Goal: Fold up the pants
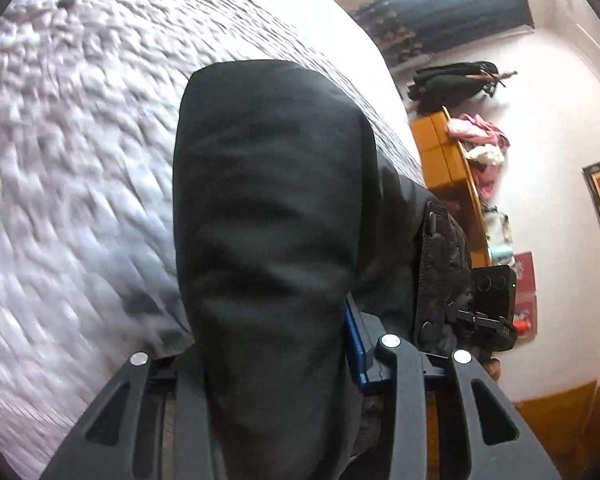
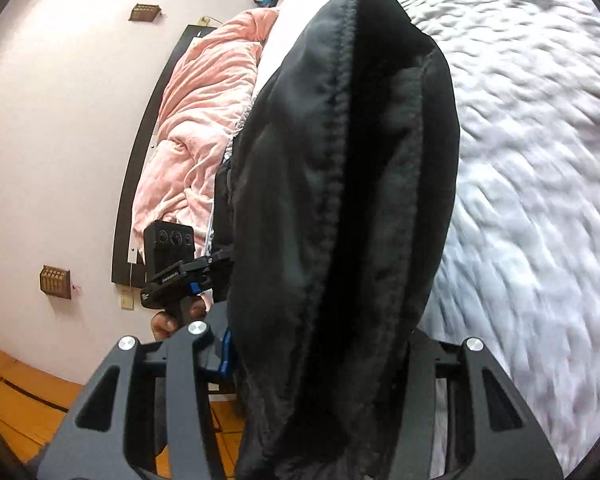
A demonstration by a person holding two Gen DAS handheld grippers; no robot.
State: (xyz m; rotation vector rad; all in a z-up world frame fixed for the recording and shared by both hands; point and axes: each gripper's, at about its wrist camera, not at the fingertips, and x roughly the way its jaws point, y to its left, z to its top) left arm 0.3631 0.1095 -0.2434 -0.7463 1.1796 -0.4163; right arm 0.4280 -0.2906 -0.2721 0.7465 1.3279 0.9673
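Observation:
The black pants (image 1: 268,200) fill the middle of both wrist views, lifted above the bed. In the left wrist view the cloth drapes over my left gripper (image 1: 274,340) and hides its tips; only one blue finger (image 1: 354,344) shows at the cloth's right edge. That gripper is shut on the pants. In the right wrist view a stitched seam runs down the pants (image 2: 340,200), which cover my right gripper (image 2: 324,344), also shut on the cloth. Each view shows the other gripper beside the fabric, held by a hand: the right gripper (image 1: 488,316) and the left gripper (image 2: 180,276).
A white textured bedspread (image 1: 80,160) (image 2: 540,160) lies under the pants. A pink blanket (image 2: 204,120) is bunched against a dark headboard (image 2: 140,168). An orange wooden shelf (image 1: 448,168) with clothes stands past the bed. The floor (image 2: 20,392) is wood.

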